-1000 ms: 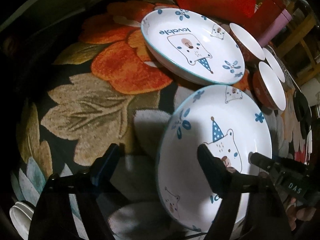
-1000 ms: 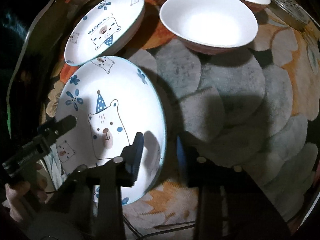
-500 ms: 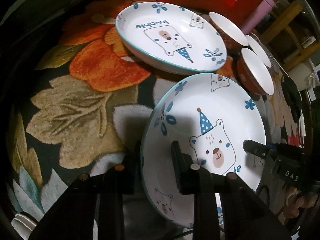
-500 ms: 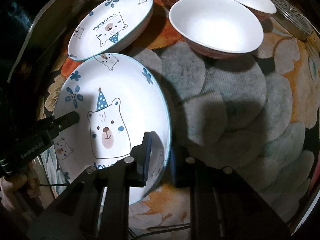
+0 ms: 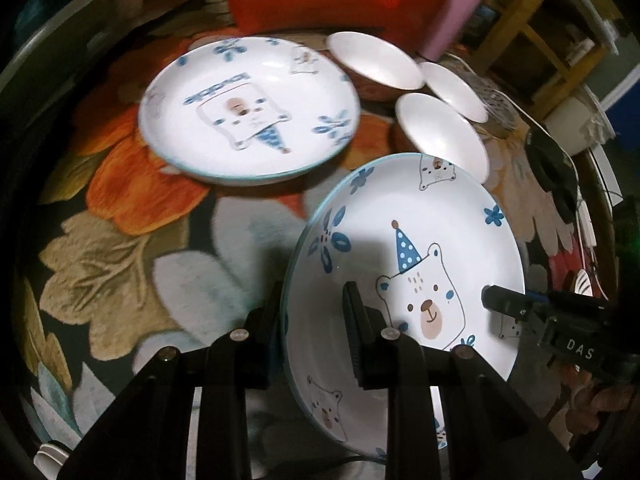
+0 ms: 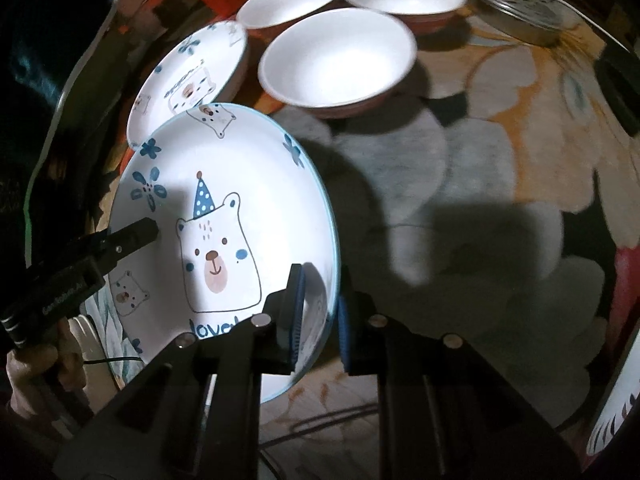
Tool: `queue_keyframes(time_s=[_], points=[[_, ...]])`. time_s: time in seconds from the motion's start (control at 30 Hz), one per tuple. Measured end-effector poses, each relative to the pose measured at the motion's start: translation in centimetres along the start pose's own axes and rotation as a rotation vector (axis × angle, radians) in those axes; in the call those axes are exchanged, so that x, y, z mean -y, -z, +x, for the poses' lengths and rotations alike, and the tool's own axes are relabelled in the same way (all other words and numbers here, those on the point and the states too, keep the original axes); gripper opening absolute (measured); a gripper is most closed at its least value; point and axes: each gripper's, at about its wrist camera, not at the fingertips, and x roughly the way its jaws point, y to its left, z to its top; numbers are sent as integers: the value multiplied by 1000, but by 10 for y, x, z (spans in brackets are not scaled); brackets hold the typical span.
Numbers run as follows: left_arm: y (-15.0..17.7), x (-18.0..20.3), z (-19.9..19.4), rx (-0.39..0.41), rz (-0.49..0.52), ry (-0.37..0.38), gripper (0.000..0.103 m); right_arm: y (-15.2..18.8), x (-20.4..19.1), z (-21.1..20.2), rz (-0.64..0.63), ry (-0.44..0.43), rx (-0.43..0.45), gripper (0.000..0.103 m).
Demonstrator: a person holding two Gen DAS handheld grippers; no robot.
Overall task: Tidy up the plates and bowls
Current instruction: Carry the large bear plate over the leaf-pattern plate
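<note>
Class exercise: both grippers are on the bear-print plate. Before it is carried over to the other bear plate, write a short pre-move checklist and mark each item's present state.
1. Left gripper clamps the rim of the held white bear-print plate: ok.
2. Right gripper clamps the opposite rim: ok.
3. Second bear-print plate bare on top: ok.
4. Three white bowls with reddish outsides beside the path: ok.
5. Plate clear of the floral tablecloth: cannot tell.

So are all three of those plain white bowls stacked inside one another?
No. The three white bowls sit side by side on the flowered tablecloth, each showing its own empty white inside.
</note>
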Motion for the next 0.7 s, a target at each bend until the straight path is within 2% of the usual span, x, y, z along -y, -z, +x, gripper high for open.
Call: queue_keyframes(time_s=[0.7], points=[[-15,134,1,-8,220,75,27,19,97,-78,192,48,102,15]])
